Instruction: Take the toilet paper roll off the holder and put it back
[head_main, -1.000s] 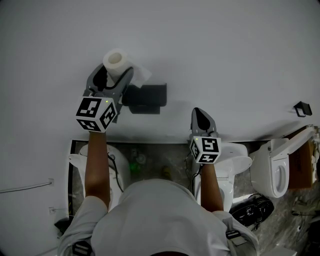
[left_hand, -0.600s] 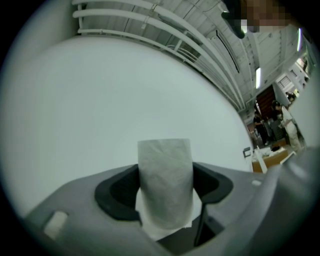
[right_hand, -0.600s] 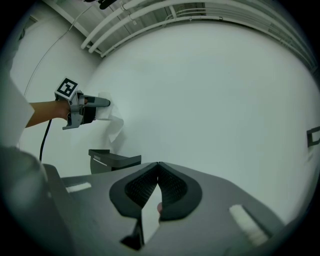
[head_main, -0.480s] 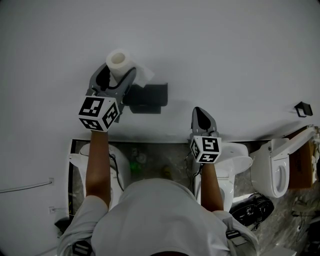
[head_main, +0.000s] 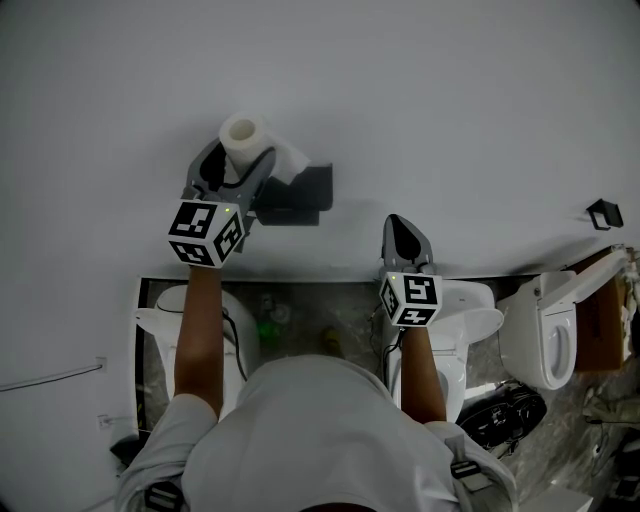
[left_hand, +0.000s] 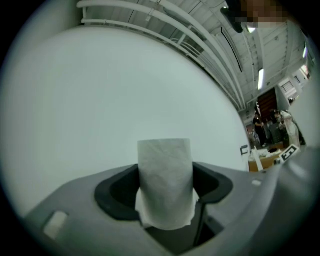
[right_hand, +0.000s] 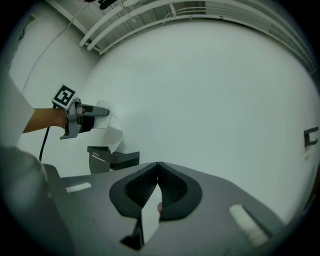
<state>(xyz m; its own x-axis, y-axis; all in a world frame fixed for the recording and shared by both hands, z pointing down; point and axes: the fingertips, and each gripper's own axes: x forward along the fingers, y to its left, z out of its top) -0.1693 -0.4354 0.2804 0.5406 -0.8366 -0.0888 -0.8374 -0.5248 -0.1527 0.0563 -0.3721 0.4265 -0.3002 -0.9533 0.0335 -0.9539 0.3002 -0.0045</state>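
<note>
A white toilet paper roll (head_main: 245, 139) is clamped upright in my left gripper (head_main: 237, 158), its hollow core facing up and a loose sheet hanging off its right side. In the left gripper view the toilet paper roll (left_hand: 165, 182) stands between the two jaws against the white wall. The dark holder (head_main: 298, 194) is fixed to the wall just right of and below the roll. From the right gripper view the holder (right_hand: 112, 159) shows with no roll on it, under the left gripper (right_hand: 102, 112). My right gripper (head_main: 402, 226) is shut and holds nothing, its tips meeting in the right gripper (right_hand: 158, 164) view.
A plain white wall (head_main: 450, 110) fills the upper part of the view. Below it stand white toilets (head_main: 552, 338) and a stone-patterned floor (head_main: 310, 320). A small dark bracket (head_main: 603, 214) sits on the wall at far right.
My left gripper has carried the roll slightly to the right and down, closer to the holder. The right gripper has stayed where it was.
</note>
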